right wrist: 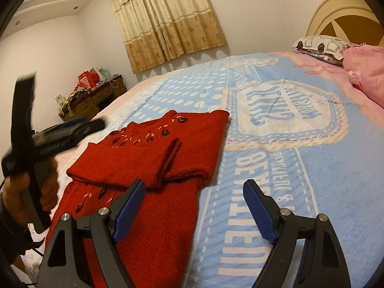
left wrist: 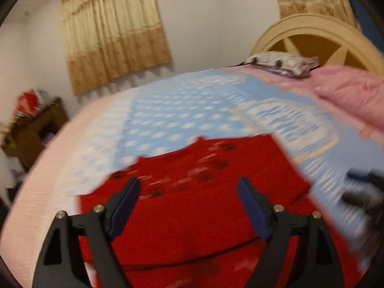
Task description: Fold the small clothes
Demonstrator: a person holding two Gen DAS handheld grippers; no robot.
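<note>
One red sweater point(right wrist: 153, 158) lies on the bed point(right wrist: 300, 168), folded over itself so its upper part with the dark embroidered flowers rests on the lower part; one sleeve lies across the top. In the blurred left wrist view, the left gripper point(left wrist: 189, 192) hangs above the sweater point(left wrist: 192, 216) with both fingers spread apart, grasping nothing. The right gripper point(right wrist: 194, 192) is also released, one finger over the sweater's edge, the other over the blue bedspread. Two pillows sit by the headboard: one patterned pillow point(right wrist: 319, 45) and one pink pillow point(right wrist: 367, 72).
</note>
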